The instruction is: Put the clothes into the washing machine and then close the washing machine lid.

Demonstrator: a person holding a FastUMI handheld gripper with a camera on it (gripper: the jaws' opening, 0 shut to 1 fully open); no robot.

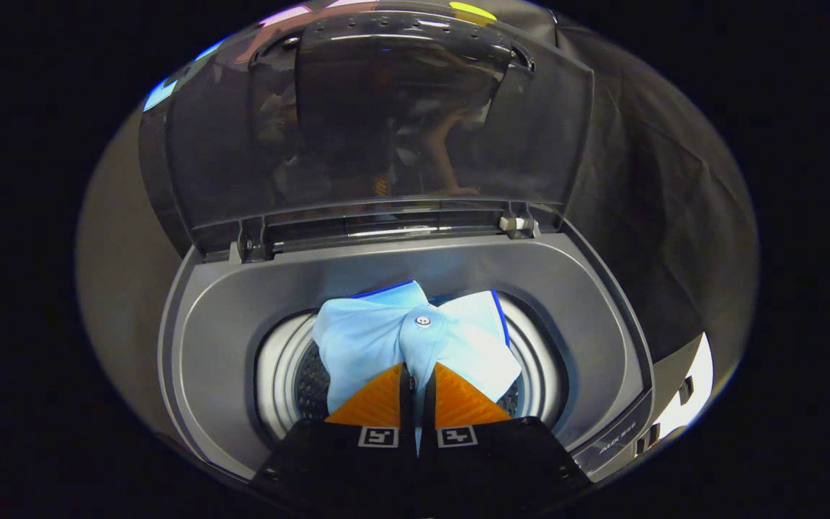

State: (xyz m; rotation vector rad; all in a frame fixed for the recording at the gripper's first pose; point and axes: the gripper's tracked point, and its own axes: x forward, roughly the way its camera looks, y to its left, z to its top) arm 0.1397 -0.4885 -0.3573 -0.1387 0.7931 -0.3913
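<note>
Blue shirt [415, 339] pinched in hand-held gripper [416, 375]

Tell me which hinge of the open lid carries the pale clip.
The hinge at the lid's right corner, seen from the gripper holding the blue shirt; the left hinge is plain dark.

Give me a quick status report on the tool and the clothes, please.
Tool shut on light blue shirt, held over the drum opening. Washing machine lid open, upright. Nothing in the way.
</note>
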